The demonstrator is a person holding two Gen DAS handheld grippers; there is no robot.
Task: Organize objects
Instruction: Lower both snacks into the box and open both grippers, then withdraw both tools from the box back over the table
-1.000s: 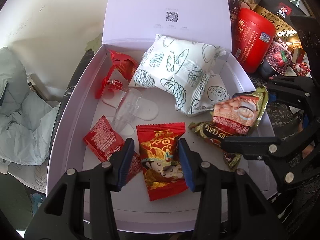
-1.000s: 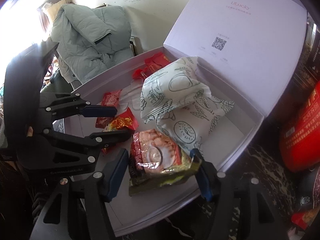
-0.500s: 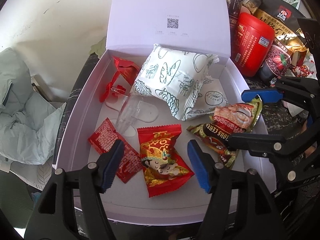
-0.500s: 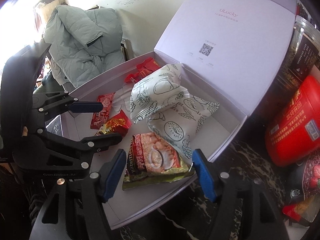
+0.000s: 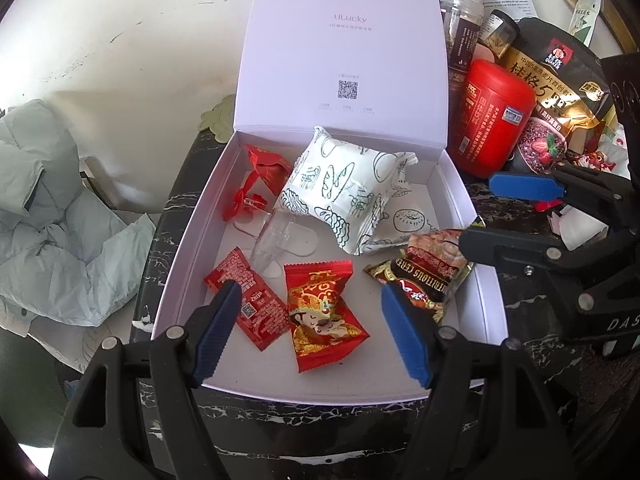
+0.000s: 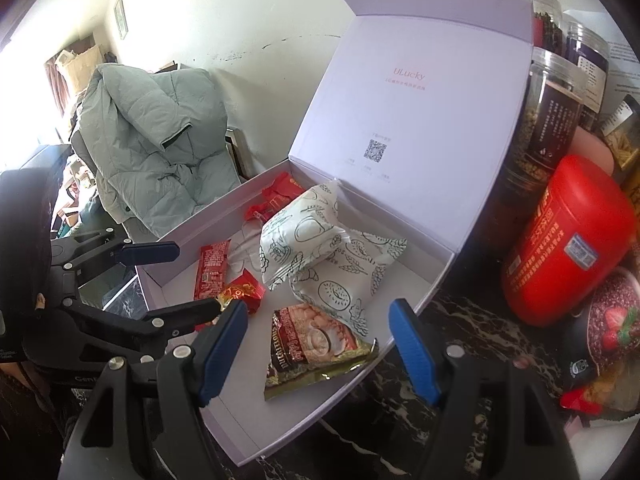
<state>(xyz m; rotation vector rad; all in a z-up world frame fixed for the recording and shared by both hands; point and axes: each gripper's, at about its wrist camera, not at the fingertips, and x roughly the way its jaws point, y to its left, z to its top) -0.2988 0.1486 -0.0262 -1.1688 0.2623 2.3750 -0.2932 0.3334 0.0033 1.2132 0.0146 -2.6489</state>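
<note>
Both grippers hang over the white box (image 5: 460,200) w/ jaws spread wide, nothing in either. Left gripper (image 5: 312,332) sits above the box's near edge, straddling the red candy packet (image 5: 324,312), not touching it afaict. Flat red sachet (image 5: 248,304) lies just beside that packet, toward the left wall. Right gripper (image 6: 316,348) is over the right-hand rim, w/ the cereal packet (image 6: 316,344) lying flat on the box floor between its fingers. White printed pouches (image 5: 344,188) are piled toward the back by the upright lid. Red canister (image 5: 496,120) stands on the table just outside the box's right back corner.
</note>
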